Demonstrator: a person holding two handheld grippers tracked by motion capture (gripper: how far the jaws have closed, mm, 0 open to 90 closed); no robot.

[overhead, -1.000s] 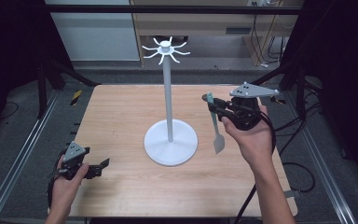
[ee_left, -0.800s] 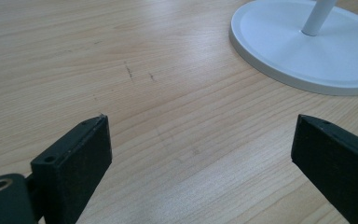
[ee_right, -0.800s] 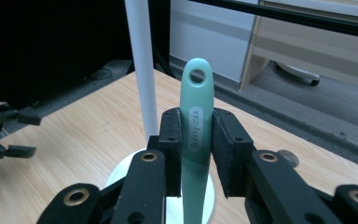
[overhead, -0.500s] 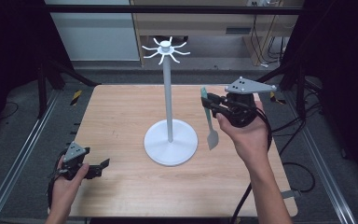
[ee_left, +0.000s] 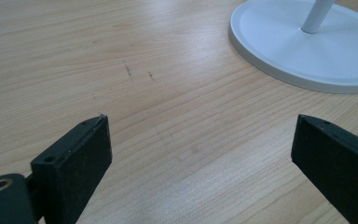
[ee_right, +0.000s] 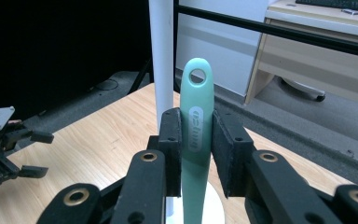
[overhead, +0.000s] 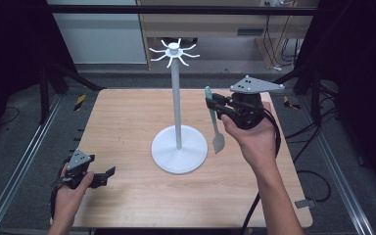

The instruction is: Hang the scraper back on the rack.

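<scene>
Currently: right tongs (overhead: 214, 104) clamped on green spatula (overhead: 215, 128), upright beside white hook stand (overhead: 178, 105), hanging hole uppermost, presumably for hooking onto the stand's top prongs. Left tongs (overhead: 105, 176) wide apart, empty, idle on tabletop (overhead: 122, 122) near the stand's base.

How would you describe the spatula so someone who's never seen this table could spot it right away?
Find the tall white stand at the middle of the wooden table. Just to its right, the right gripper holds the spatula upright above the table, shut on its handle. It is the only mint-green thing, with a hanging hole at the top.
</scene>
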